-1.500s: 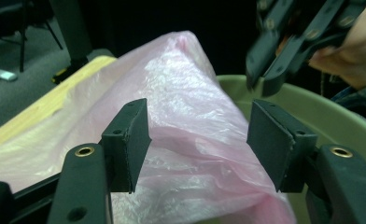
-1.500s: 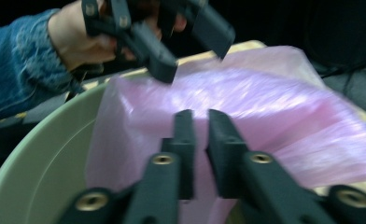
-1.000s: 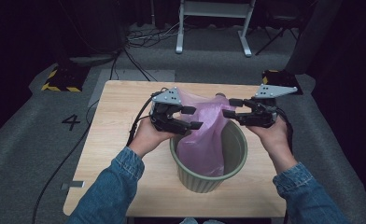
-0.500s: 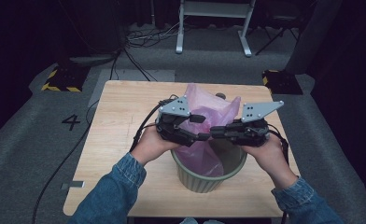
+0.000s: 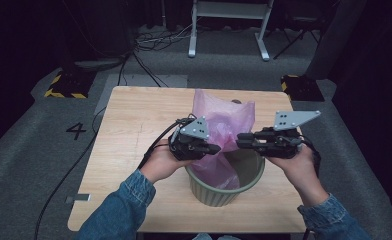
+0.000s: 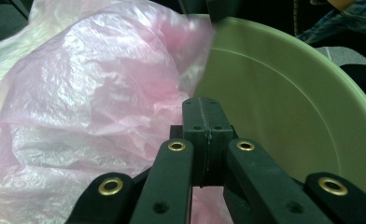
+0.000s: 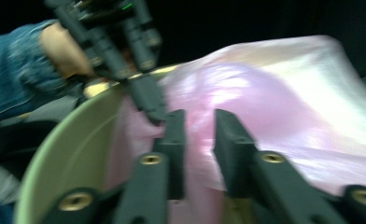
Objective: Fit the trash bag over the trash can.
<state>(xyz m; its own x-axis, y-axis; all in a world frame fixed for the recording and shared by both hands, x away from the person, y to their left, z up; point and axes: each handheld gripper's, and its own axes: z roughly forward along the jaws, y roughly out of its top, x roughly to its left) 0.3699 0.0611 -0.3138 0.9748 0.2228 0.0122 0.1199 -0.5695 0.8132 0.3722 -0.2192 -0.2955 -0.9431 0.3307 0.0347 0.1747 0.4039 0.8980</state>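
A pink plastic bag (image 5: 224, 120) stands crumpled out of a pale green bin (image 5: 249, 187) on the wooden table (image 5: 129, 130). My left gripper (image 5: 215, 149) is at the bag's near left side. In the left gripper view its jaws (image 6: 202, 105) are pressed together at a fold of the bag (image 6: 87, 93), with the bin's inner wall (image 6: 284, 107) to the right. My right gripper (image 5: 240, 141) points at the bag from the right. Its jaws (image 7: 199, 116) have just been opening and stand apart, the bag (image 7: 274, 93) behind the gap, not pinched. The left gripper (image 7: 151, 107) shows there at the bin's rim (image 7: 73, 144).
The bin stands near the table's front edge. Cables (image 5: 149, 45) and a white stand (image 5: 229, 20) are on the floor beyond the table. Yellow-black striped blocks (image 5: 64, 85) lie at the back left and a dark block (image 5: 301, 87) at the back right.
Both grippers came in from the bin's sides toward the bag and nearer the person. The right one has since drawn back to the right. The bag stands taller above the bin.
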